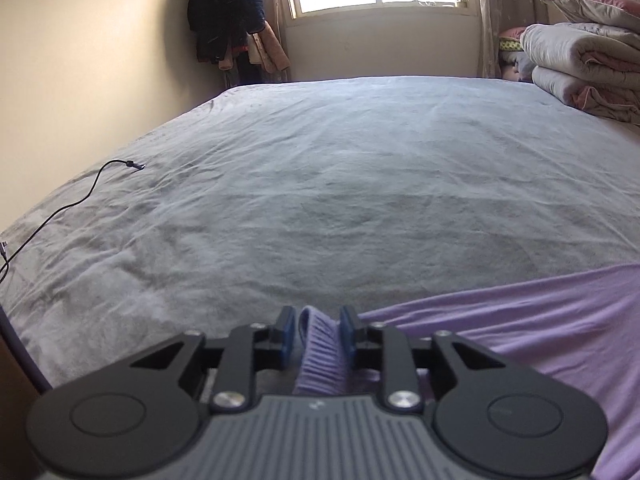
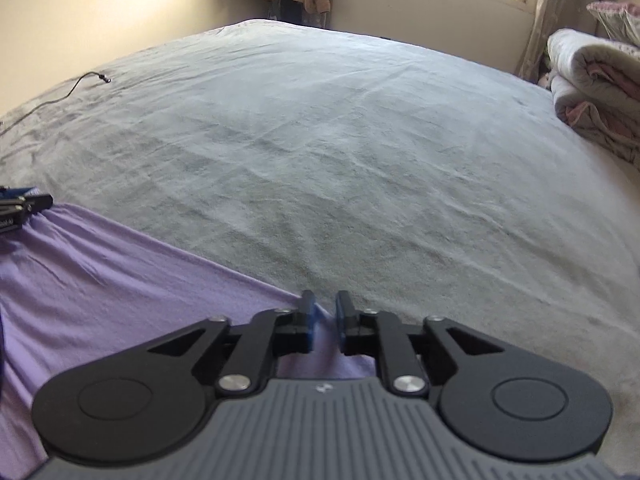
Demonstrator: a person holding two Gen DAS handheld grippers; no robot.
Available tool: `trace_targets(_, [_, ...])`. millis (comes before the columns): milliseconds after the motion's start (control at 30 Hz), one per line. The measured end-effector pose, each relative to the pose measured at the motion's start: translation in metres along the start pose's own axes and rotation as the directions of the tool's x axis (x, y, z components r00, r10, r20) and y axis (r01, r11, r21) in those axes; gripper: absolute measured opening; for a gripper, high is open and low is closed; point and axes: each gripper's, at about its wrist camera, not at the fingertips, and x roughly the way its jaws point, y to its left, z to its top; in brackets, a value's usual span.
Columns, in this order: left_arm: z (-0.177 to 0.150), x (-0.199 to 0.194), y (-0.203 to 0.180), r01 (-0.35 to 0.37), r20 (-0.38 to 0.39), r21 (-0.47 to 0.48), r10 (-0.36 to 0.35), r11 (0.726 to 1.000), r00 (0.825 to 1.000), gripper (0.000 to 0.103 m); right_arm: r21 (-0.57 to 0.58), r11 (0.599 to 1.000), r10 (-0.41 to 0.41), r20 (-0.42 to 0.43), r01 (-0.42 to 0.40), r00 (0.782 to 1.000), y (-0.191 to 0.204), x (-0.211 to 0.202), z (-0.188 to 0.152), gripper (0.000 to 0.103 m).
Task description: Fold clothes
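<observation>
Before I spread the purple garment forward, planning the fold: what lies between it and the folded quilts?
Only bare grey bedsheet separates the purple garment from the folded quilts, clearest in the right wrist view.

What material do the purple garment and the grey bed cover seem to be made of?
Purple garment: probably thin jersey knit, matte; it drapes in soft folds, and its ribbed hem shows fine knitted ridges. Grey bed cover: seemingly a soft brushed or fleece-like fabric, matte, with a faint nap and shallow creases.

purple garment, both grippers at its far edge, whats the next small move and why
Probably close both on the edge. The left gripper has the ribbed band of the purple garment between parted pads; the right gripper straddles a corner. Neither visibly pinches, so lifting would likely drop it.
</observation>
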Motion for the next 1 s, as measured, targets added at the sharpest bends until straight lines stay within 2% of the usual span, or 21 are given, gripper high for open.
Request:
trace_targets(33, [0.003,-0.003,0.0,0.005,-0.005,-0.003,-0.005,1.0,1.0,0.043,0.009,1.0,0.001,0.002,-0.001,1.0,-0.004,-0.005,-0.001,0.036])
trace_targets(200, [0.019,-0.02,-0.009,0.036,-0.006,0.012,-0.036,0.999,0.999,0.048,0.037,0.999,-0.021,0.002,0.021,1.0,-0.036,-0.029,-0.02,0.036])
trace_targets(267, [0.025,-0.026,-0.02,0.059,-0.001,0.04,-0.059,0.997,0.998,0.053,0.051,0.998,-0.037,-0.005,0.037,0.999,-0.053,-0.039,-0.032,0.036])
trace_targets(433, [0.036,-0.037,-0.065,0.16,-0.007,0.138,-0.161,0.977,0.987,0.056,0.092,0.992,-0.088,-0.025,0.09,0.996,-0.101,-0.064,-0.061,0.036])
trace_targets(600, [0.036,-0.039,-0.119,0.259,-0.029,0.232,-0.259,0.938,0.965,0.058,0.143,0.98,-0.135,-0.036,0.139,0.99,-0.145,-0.091,-0.087,0.036])
trace_targets(800, [0.034,-0.036,-0.18,0.363,-0.077,0.284,-0.356,0.888,0.931,0.059,0.195,0.963,-0.182,-0.05,0.188,0.982,-0.188,-0.117,-0.117,0.036])
trace_targets(1000, [0.028,-0.042,-0.241,0.456,-0.116,0.363,-0.446,0.812,0.887,0.061,0.22,0.95,-0.213,-0.057,0.22,0.975,-0.218,-0.14,-0.146,0.038])
